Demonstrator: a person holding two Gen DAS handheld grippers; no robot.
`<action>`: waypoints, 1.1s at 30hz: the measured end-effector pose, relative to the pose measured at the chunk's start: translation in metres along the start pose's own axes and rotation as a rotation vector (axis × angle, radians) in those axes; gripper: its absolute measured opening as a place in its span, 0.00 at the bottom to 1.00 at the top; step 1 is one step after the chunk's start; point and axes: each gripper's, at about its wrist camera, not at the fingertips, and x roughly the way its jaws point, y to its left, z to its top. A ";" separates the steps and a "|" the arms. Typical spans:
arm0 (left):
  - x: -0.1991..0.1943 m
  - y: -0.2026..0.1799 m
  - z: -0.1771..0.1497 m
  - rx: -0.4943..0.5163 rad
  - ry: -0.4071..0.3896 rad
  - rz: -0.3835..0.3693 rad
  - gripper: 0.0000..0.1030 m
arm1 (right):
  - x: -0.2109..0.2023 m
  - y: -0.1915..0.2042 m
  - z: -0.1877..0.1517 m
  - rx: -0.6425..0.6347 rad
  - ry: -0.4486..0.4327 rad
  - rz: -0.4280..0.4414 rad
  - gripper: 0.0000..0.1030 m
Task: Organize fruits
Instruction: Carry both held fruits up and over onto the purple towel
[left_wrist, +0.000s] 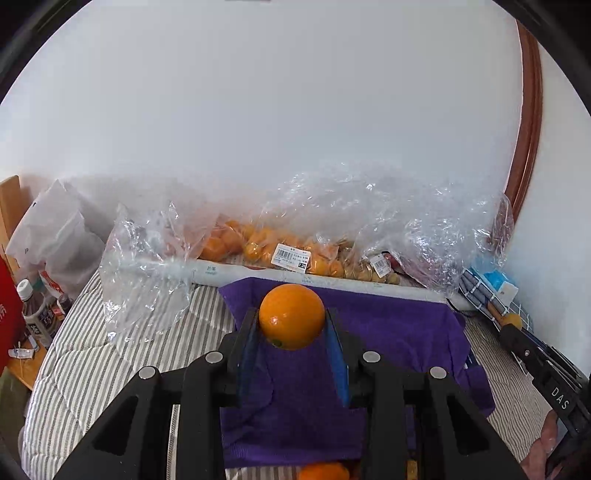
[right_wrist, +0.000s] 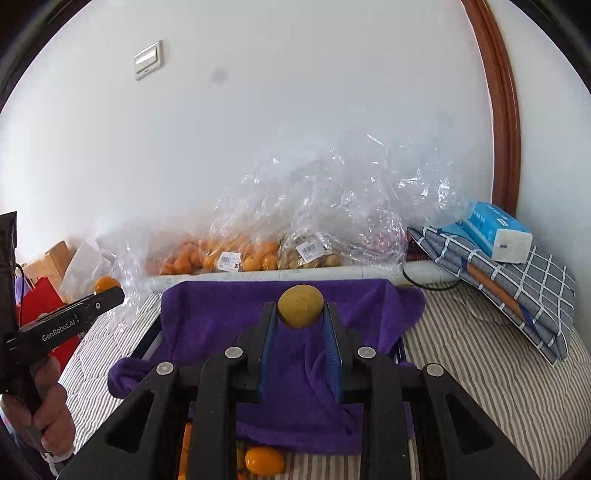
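Orange (left_wrist: 291, 315) pinched in left gripper (left_wrist: 291, 325), yellowish fruit (right_wrist: 300, 305) in right gripper (right_wrist: 300, 314), both above purple cloth (left_wrist: 388, 332); round skins could slip, roll off.

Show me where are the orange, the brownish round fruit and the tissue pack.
orange (left_wrist: 291, 315): left wrist view, front skin.
brownish round fruit (right_wrist: 300, 305): right wrist view, middle.
tissue pack (right_wrist: 495, 230): right wrist view, blue top.
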 end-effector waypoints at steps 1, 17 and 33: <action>0.006 0.002 0.000 -0.012 -0.003 -0.003 0.32 | 0.006 -0.001 0.002 0.000 -0.003 0.001 0.24; 0.062 0.015 -0.034 -0.061 0.114 -0.017 0.32 | 0.063 -0.025 -0.021 -0.002 0.076 -0.025 0.24; 0.072 0.016 -0.037 -0.042 0.150 0.017 0.32 | 0.089 -0.028 -0.038 0.015 0.165 -0.027 0.24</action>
